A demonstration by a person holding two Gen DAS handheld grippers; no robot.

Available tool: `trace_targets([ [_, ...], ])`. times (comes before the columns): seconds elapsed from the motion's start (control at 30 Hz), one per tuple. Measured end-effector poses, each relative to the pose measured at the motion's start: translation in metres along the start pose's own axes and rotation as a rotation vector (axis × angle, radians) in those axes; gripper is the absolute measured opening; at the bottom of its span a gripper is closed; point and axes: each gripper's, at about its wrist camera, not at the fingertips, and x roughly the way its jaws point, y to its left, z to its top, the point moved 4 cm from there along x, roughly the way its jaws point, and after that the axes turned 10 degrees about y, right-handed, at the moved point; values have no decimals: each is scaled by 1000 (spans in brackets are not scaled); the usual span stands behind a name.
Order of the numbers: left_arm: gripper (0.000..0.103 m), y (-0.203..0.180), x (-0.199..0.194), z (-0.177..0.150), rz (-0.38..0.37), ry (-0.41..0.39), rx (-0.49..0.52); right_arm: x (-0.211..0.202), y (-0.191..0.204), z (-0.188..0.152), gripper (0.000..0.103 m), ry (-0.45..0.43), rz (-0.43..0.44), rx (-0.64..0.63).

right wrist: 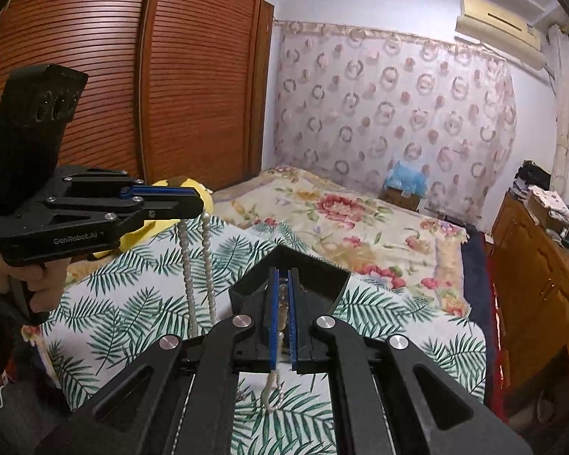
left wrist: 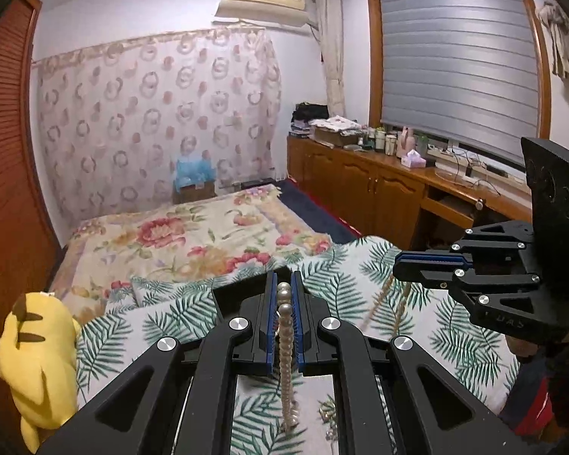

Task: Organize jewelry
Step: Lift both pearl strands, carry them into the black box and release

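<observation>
Left wrist view shows both grippers, left gripper (left wrist: 283, 295) and right gripper (left wrist: 398, 265), clamped on the pearl necklace (left wrist: 285, 326) above the leaf-print cloth (left wrist: 170, 314); I'd lower gently, avoiding tangling.

both tools (left wrist: 283, 295) (right wrist: 283, 284) are black with blue pads, silver screws; one reads "genrobot.ai".

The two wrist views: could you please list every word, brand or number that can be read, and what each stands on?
"GenRobot.AI": on the side of the left tongs, seen in the right wrist view.
Faint embossed letters on the side of the right tongs, in the left wrist view: too blurred to read.
Sticker on the air conditioner: too small to read.
</observation>
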Motion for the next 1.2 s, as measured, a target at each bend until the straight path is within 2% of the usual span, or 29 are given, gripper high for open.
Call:
trace_targets([
  [0.3, 7, 6, 1, 22, -14, -23, -24, -7, -20, 18, 5, -33, -33, 19],
  [0.9, 7, 18, 31, 69, 54, -17, -19, -4, -47, 40, 5, -47, -41, 75],
  [1.2, 7, 25, 36, 86, 84, -46, -26, -3, -41, 58, 5, -54, -50, 51],
])
